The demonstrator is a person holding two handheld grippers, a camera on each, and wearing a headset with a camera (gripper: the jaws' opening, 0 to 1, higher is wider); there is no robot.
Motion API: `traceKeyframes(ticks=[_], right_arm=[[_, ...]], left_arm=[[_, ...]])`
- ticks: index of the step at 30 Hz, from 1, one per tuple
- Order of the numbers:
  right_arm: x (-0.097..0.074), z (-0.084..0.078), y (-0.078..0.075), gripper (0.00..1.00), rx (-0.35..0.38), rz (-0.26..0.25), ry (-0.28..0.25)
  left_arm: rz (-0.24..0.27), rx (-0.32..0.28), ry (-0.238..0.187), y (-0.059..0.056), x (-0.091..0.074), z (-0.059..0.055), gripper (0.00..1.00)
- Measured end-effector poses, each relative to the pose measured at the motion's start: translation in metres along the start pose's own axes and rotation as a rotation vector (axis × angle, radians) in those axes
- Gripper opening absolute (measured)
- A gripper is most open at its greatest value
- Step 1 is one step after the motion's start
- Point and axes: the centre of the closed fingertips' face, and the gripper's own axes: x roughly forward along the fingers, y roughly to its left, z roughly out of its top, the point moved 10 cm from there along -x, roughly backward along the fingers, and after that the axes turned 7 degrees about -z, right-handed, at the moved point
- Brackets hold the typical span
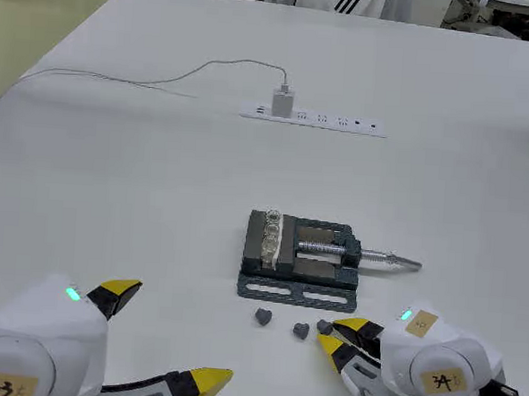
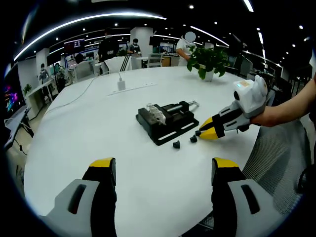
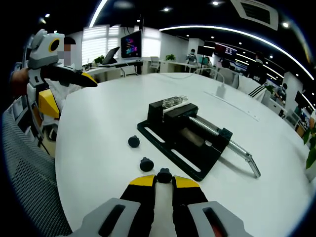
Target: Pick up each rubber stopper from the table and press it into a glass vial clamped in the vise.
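A black vise (image 1: 310, 264) stands mid-table with a row of clear glass vials (image 1: 271, 234) clamped in its jaws. Three dark rubber stoppers lie in front of it: one (image 1: 263, 316) to the left, one (image 1: 300, 329) in the middle, one (image 1: 325, 327) to the right. My right gripper (image 1: 328, 333) lies low on the table, its yellow-tipped jaws narrowed onto that rightmost stopper (image 3: 164, 175), which still touches the table. My left gripper (image 1: 183, 330) hangs wide open at the lower left, holding nothing, well short of the stoppers (image 2: 176, 144).
A white power strip (image 1: 319, 119) with a plugged charger (image 1: 282, 100) and a trailing cable lies beyond the vise. The vise's screw handle (image 1: 395, 259) sticks out to the right. A potted plant (image 2: 207, 58) stands at the table's far side.
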Motion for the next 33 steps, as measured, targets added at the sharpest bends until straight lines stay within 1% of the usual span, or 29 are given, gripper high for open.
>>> traceKeyframes(ticks=[6, 10, 18, 24, 29, 33], right_arm=[[-0.001, 0.000, -0.002, 0.09, -0.007, 0.000, 0.002], [-0.003, 0.001, -0.004, 0.08, -0.003, 0.009, -0.002], [-0.015, 0.009, -0.009, 0.08, 0.001, 0.030, -0.003], [-0.023, 0.014, -0.010, 0.08, -0.017, 0.053, -0.003], [-0.030, 0.019, -0.009, 0.08, -0.039, 0.066, -0.003], [-0.037, 0.022, -0.008, 0.08, -0.057, 0.068, 0.005]], left_arm=[[-0.001, -0.002, 0.000, 0.000, 0.000, -0.001, 0.77], [-0.003, -0.002, 0.000, 0.000, 0.001, -0.001, 0.77], [-0.010, 0.007, 0.000, 0.000, 0.000, 0.002, 0.77], [-0.020, 0.025, 0.005, 0.001, -0.001, 0.004, 0.76], [-0.043, 0.052, 0.011, 0.002, 0.001, 0.007, 0.76], [-0.076, 0.077, 0.025, 0.002, 0.007, 0.010, 0.75]])
